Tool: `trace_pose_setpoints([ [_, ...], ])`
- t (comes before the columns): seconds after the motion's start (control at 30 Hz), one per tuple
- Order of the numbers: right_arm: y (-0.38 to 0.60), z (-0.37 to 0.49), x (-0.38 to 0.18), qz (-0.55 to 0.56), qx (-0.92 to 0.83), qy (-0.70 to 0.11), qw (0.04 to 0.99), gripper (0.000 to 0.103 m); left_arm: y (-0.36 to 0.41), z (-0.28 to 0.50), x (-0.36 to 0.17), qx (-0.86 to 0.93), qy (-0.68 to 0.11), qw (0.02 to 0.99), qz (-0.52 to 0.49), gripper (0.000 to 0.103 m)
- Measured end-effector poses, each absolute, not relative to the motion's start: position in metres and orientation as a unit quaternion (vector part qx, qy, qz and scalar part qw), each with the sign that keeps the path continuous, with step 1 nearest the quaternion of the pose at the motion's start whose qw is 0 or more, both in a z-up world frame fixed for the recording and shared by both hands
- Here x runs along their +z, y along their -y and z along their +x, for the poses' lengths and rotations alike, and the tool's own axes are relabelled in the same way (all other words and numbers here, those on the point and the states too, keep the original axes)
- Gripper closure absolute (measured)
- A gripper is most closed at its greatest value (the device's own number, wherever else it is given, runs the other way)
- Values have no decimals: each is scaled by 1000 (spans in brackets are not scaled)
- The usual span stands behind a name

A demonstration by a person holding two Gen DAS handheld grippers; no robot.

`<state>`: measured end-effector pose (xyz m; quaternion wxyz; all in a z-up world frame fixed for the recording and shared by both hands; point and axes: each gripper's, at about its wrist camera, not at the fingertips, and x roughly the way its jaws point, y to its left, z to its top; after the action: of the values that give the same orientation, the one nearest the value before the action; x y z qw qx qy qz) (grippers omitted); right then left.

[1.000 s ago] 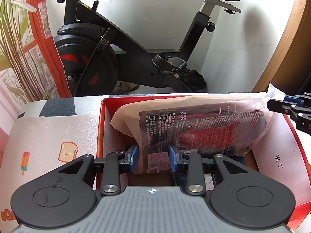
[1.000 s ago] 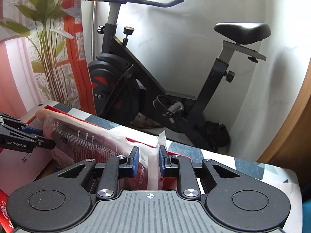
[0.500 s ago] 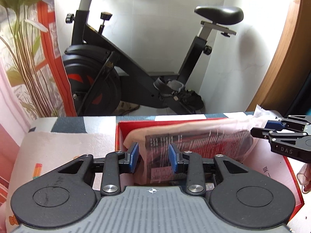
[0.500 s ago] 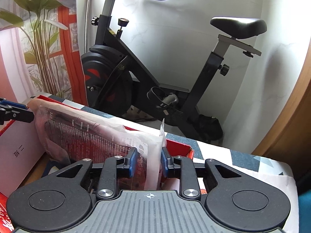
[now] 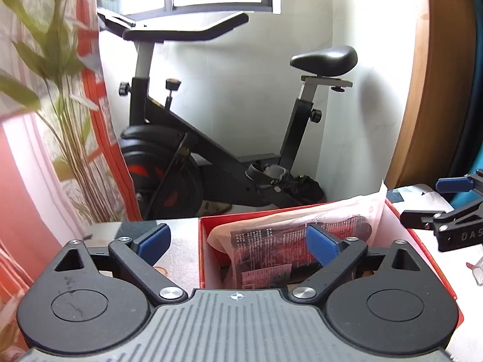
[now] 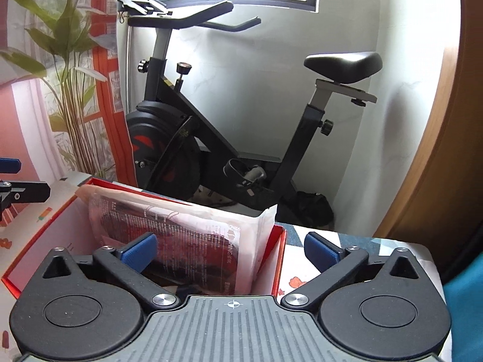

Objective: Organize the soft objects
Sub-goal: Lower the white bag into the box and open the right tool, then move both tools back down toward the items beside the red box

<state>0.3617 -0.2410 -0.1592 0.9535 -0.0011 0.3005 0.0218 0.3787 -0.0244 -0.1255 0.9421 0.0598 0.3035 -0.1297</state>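
A soft package in a clear plastic bag (image 5: 289, 241), red and black inside with printed text, stands on edge in an open red box (image 5: 202, 250). It also shows in the right wrist view (image 6: 187, 235), inside the same box (image 6: 279, 259). My left gripper (image 5: 238, 241) is open and empty above the box's left end. My right gripper (image 6: 231, 249) is open and empty above the box's right end; it shows in the left wrist view (image 5: 446, 211). Both hold nothing.
The box sits on a table with a patterned cloth (image 6: 305, 271). A black exercise bike (image 5: 211, 157) stands behind the table against a white wall. A plant and red-framed curtain (image 5: 66, 138) are at the left. A wooden panel (image 6: 446, 150) is at the right.
Both grippers have opened and let go of the bagged package, which now rests lower in the red box. Both have lifted and pulled back.
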Motion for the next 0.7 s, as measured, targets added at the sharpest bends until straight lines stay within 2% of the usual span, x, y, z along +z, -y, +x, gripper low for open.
trace_pose_setpoints([
  [0.07,241,347,-151,12,20,-292,956,0,25,363,-118,-128,-287,947,71,0],
  [0.7,212,192,-109,49,57,-249,966,0,11,208,-78,-103,-234,966,48,0],
])
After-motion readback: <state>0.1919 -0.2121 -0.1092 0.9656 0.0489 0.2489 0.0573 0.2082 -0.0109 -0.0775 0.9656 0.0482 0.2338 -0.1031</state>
